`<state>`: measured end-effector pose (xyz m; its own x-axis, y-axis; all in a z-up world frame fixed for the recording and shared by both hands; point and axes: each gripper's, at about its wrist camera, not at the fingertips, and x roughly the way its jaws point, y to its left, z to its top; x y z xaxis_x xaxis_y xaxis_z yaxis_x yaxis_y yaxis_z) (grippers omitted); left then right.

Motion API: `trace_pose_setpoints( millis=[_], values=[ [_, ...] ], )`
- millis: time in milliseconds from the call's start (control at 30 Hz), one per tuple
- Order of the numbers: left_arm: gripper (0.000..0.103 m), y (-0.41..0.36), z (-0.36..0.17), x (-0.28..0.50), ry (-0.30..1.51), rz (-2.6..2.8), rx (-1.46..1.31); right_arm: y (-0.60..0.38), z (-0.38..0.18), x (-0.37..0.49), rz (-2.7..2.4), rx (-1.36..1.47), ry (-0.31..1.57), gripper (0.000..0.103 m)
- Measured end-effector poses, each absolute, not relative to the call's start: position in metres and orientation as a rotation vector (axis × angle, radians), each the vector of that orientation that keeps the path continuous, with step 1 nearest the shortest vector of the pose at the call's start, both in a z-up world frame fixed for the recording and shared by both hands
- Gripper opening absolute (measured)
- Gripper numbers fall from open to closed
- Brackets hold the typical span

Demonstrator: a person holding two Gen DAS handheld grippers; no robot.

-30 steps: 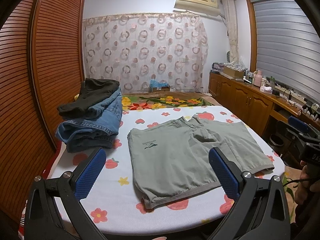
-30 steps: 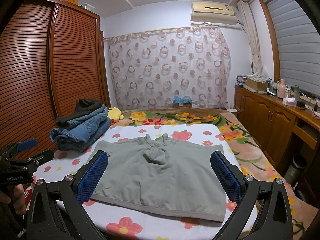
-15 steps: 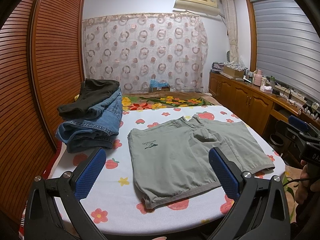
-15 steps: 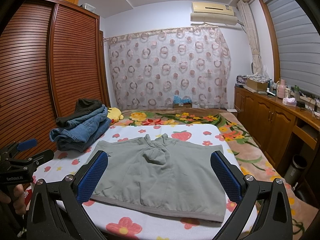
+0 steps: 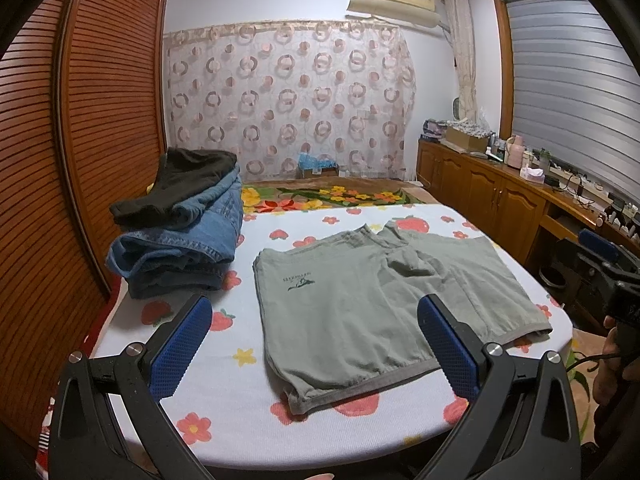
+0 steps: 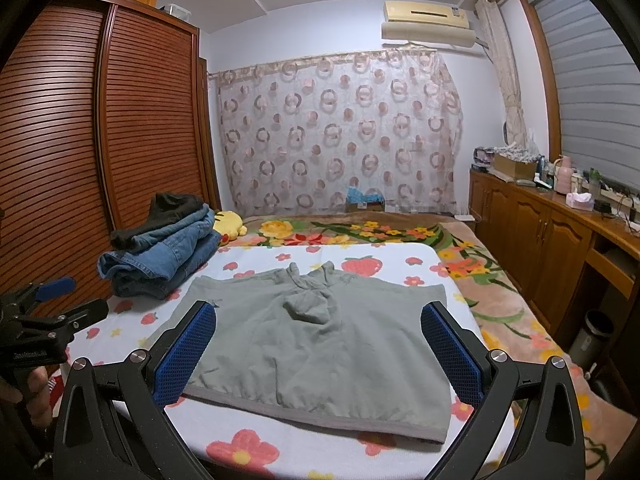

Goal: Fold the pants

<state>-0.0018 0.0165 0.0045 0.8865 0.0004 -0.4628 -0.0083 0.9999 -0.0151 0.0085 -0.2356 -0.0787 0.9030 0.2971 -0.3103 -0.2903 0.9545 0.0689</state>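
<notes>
Grey-green shorts (image 5: 372, 304) lie flat on the white flowered board (image 5: 224, 384), waistband towards me, with a small dark logo on the left leg. In the right wrist view the same shorts (image 6: 320, 344) fill the middle of the board. My left gripper (image 5: 316, 344) hovers open in front of the near edge, nothing between its blue pads. My right gripper (image 6: 320, 348) is also open and empty, held just short of the waistband. Each gripper shows at the edge of the other's view, held by a hand.
A stack of folded jeans and dark trousers (image 5: 180, 232) sits at the board's back left. A wooden slatted wardrobe (image 5: 60, 160) runs along the left. A flowered blanket (image 6: 360, 232) lies beyond the board. Wooden cabinets (image 6: 560, 240) and a bin (image 6: 592, 332) stand at the right.
</notes>
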Motion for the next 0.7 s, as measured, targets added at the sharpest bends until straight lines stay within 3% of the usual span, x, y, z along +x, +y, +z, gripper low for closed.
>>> trace_pose_setpoints(
  millis=[700],
  values=[
    [0.103,0.019,-0.037,0.017,0.571,-0.014,-0.031,-0.265,-0.087,0.023,0.316,-0.008,0.387,0.101]
  ],
)
